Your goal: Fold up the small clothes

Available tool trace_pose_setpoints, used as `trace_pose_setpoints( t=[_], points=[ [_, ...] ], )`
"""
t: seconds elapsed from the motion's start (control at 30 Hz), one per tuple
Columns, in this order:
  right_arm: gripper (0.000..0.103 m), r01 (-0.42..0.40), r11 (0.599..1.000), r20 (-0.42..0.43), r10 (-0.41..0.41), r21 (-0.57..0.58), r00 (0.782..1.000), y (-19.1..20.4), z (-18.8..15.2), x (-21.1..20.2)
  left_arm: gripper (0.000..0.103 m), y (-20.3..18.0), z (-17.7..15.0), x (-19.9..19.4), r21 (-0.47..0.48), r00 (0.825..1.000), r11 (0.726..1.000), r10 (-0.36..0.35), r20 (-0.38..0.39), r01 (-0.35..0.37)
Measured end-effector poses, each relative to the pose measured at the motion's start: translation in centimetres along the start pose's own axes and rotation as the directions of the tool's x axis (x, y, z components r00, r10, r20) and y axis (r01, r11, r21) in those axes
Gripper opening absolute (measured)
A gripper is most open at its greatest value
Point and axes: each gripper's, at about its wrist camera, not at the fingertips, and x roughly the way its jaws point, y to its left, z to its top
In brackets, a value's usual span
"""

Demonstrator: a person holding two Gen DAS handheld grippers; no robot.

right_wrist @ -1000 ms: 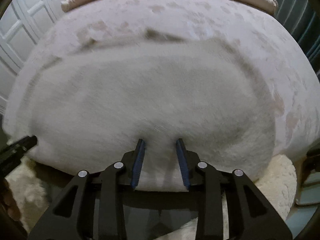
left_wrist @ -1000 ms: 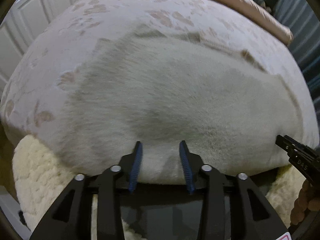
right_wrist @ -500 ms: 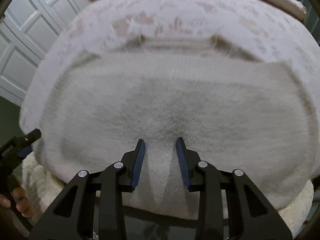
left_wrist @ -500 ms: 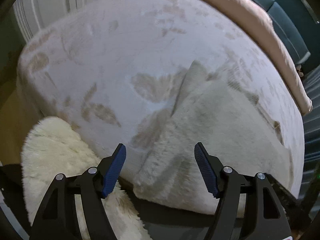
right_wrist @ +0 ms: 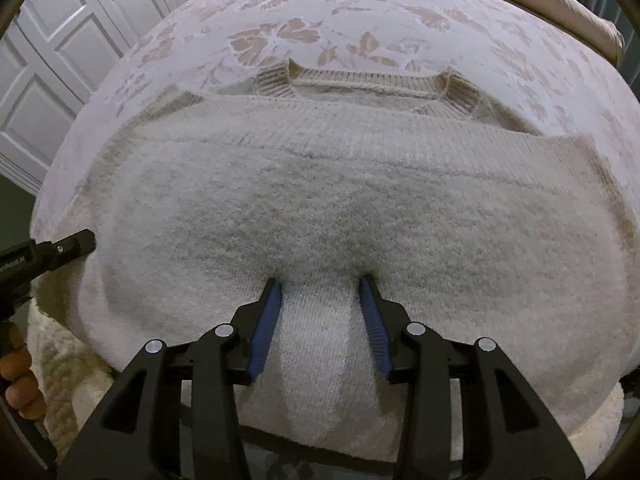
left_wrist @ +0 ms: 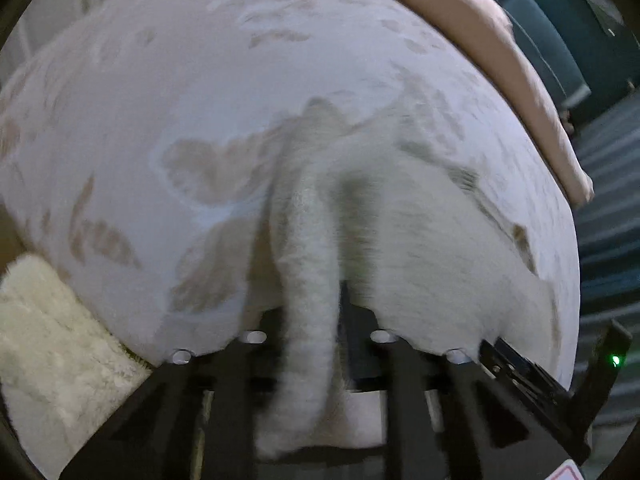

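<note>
- Sweater (right_wrist: 328, 200), cream and fuzzy, lies spread on the flower-printed bedspread (right_wrist: 280, 36); its ribbed collar (right_wrist: 360, 80) sits at the far side, its near hem hangs toward the bed's front edge
- left gripper (left_wrist: 310, 304) is closing, clenched on a raised ridge of the knit at the sweater's left edge; the pads themselves are hidden by the fabric
- right gripper (right_wrist: 320, 320) is opening; a fold of the hem still stands between its blue pads (right_wrist: 266, 320), though I judge the pinch is letting go
- risk, as I judge it: with one side freed and the other pulled, the fold could go crooked; the soft knit may also stretch or slide off the bed onto the shaggy rug (left_wrist: 48, 340)
- right wrist view is sharp and shows the whole garment, collar included, plus fingers (right_wrist: 18, 384) holding the other tool; left wrist view is blurred, yet it alone shows the pinched ridge, and a tan bolster (left_wrist: 500, 60) along the far edge of the bed
</note>
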Motion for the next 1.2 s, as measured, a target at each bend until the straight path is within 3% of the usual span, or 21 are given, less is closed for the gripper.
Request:
trace_pose_setpoints(
  t=[0.13, 0.3, 0.4, 0.5, 0.57, 0.63, 0.77, 0.83, 0.9, 0.93, 0.97, 1.07, 1.2],
  points=[
    [0.049, -0.086, 0.992, 0.041, 0.083, 0.088, 0.996, -1.9, -0.7, -2.1, 0.011, -5.0, 0.1, -3.4, 0.102, 0.997, 0.993, -0.061, 0.05, 0.056],
    [0.05, -0.11, 0.97, 0.103, 0.089, 0.219, 0.991, -7.1, -3.4, -5.4, 0.01, -14.7, -1.4, -6.6, 0.313, 0.982, 0.939, -0.173, 0.073, 0.142],
    [0.05, -0.107, 0.944, 0.135, 0.067, 0.312, 0.989, -11.4, -5.6, -7.4, 0.01, -21.2, -3.4, -6.3, 0.427, 0.97, 0.879, -0.243, 0.022, 0.211],
    [0.05, -0.091, 0.912, 0.154, 0.031, 0.4, 0.988, -15.5, -8.0, -9.1, 0.01, -27.0, -5.9, -4.2, 0.52, 0.961, 0.814, -0.268, -0.061, 0.26],
    [0.05, -0.082, 0.887, 0.166, 0.006, 0.454, 0.986, -18.1, -9.5, -10.2, 0.01, -29.7, -7.8, -2.1, 0.556, 0.958, 0.781, -0.26, -0.124, 0.284],
    [0.05, -0.068, 0.868, 0.167, -0.018, 0.492, 0.986, -20.1, -10.5, -10.7, 0.01, -32.1, -10.2, 1.8, 0.592, 0.961, 0.758, -0.197, -0.193, 0.274],
    [0.051, -0.068, 0.828, 0.179, -0.039, 0.556, 0.983, -22.7, -12.4, -11.5, 0.019, -32.8, -13.1, 8.7, 0.617, 0.964, 0.762, -0.036, -0.262, 0.196],
    [0.051, -0.078, 0.824, 0.19, -0.037, 0.561, 0.981, -23.3, -13.0, -11.9, 0.022, -32.8, -13.6, 8.3, 0.629, 0.973, 0.756, -0.041, -0.227, 0.179],
    [0.053, -0.095, 0.821, 0.208, -0.029, 0.563, 0.978, -23.6, -12.9, -12.3, 0.046, -32.9, -13.9, 6.1, 0.67, 0.982, 0.725, -0.055, -0.179, 0.163],
    [0.054, -0.112, 0.82, 0.218, -0.016, 0.561, 0.976, -23.9, -12.9, -12.5, 0.071, -32.6, -14.0, 5.0, 0.685, 0.987, 0.715, -0.051, -0.153, 0.143],
    [0.055, -0.139, 0.819, 0.233, 0.007, 0.557, 0.972, -23.9, -12.5, -12.7, 0.08, -32.1, -14.0, 3.5, 0.691, 0.992, 0.714, -0.058, -0.108, 0.117],
    [0.058, -0.219, 0.81, 0.265, 0.082, 0.544, 0.961, -23.8, -10.9, -12.8, 0.086, -29.7, -13.4, 1.1, 0.698, 0.997, 0.712, -0.073, -0.04, 0.08],
    [0.069, -0.337, 0.77, 0.286, 0.208, 0.542, 0.935, -23.0, -8.4, -11.7, 0.086, -25.1, -13.3, 1.7, 0.691, 0.998, 0.723, 0.062, -0.024, -0.028]
  ],
)
